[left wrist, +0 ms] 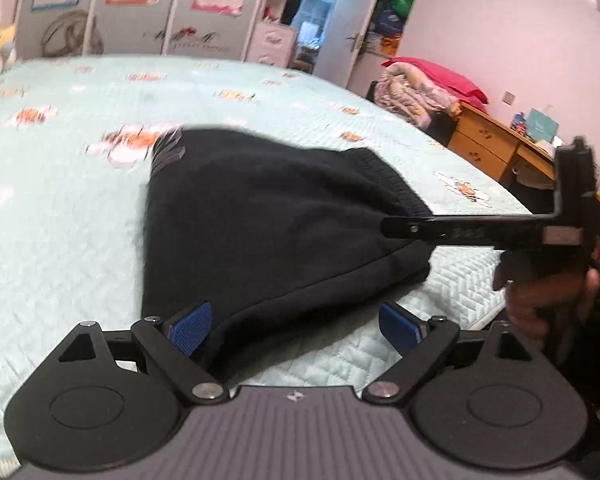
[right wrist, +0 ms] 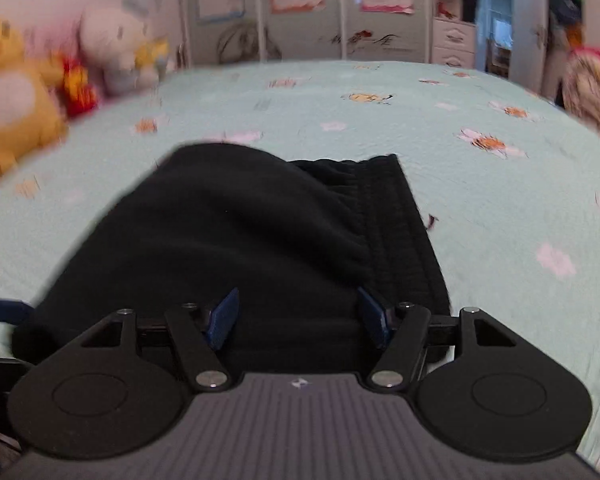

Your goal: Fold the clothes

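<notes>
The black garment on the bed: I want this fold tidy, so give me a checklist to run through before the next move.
1. Left gripper open: ok, pads spread wide.
2. Left gripper has cloth: not ok, only its left pad touches the black garment.
3. Right gripper open: ok, jaws apart with cloth between them.
4. Right gripper gripping cloth: not ok.
5. Ribbed waistband lies flat: ok.
6. Fold edges aligned: cannot tell, the cloth bulges up.
7. Bedspread beyond the garment free: ok.
</notes>
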Tool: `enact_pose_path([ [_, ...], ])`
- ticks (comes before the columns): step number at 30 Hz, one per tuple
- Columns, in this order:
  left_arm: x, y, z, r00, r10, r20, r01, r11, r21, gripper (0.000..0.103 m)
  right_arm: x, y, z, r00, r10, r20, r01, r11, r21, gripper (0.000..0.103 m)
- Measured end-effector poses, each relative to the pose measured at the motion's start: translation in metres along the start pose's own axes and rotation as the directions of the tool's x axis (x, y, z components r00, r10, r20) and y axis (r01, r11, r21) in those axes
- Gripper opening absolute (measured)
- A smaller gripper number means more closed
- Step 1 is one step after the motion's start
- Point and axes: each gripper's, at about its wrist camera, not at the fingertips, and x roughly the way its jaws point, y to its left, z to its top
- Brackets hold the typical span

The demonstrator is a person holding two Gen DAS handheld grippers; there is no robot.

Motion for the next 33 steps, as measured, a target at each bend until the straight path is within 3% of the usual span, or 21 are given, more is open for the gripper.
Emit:
enact_pose_path([
  [2,0.001,-0.006,0.006,1.000,0.000,0.013,0.000,1.000,0.027,0.094,-0.016,0.004,0.005,0.999,0.000,0.044,-0.002,0.999,0.034,0.067],
  [4,0.003,-0.012,0.012,1.000,0.001,0.023,-0.002,0.999,0.051,0.094,-0.017,0.014,0.019,0.995,-0.003,0.102,0.006,1.000,-0.022,0.067],
  [8,0.027,-0.017,0.018,0.999,0.032,-0.023,-0.031,0.999,0.039,0.094,0.017,0.019,0.054,0.989,0.005,0.149,-0.002,1.000,-0.021,0.068],
  [12,0.047,-0.014,0.008,0.991,0.073,-0.112,-0.070,0.997,0.029,0.094,0.077,-0.001,0.080,0.997,0.001,0.083,-0.004,0.999,0.039,0.067],
  [16,0.039,-0.008,0.003,0.990,0.076,-0.116,-0.075,0.997,0.016,0.093,0.117,-0.043,0.087,0.986,-0.164,-0.018,0.164,0.969,0.186,0.059],
  [19,0.034,-0.010,0.007,0.993,0.078,-0.092,-0.076,0.997,0.025,0.093,0.100,-0.058,0.094,0.998,-0.039,0.048,0.021,0.944,0.328,0.056],
  [23,0.035,-0.012,0.006,0.991,0.081,-0.102,-0.079,0.996,0.032,0.093,0.117,-0.041,0.102,0.998,-0.064,-0.001,0.063,0.976,0.209,0.056],
  [26,0.033,-0.014,0.006,0.990,0.087,-0.107,-0.083,0.996,0.037,0.093,0.146,-0.065,0.101,0.983,-0.151,-0.105,0.174,0.949,0.261,0.052],
  [28,0.023,-0.014,0.010,0.993,0.093,-0.077,-0.090,0.995,0.038,0.093,0.127,-0.071,0.100,0.990,-0.138,-0.036,0.143,0.934,0.328,0.052],
  [31,0.013,-0.009,0.019,0.994,0.094,-0.051,-0.094,0.996,0.003,0.093,0.087,-0.037,0.099,0.978,-0.191,0.078,0.173,0.966,0.193,0.052],
  [33,0.009,-0.008,0.026,0.994,0.102,-0.043,-0.103,0.994,-0.022,0.093,0.063,-0.024,0.094,0.976,-0.191,0.107,0.174,0.973,0.151,0.053],
])
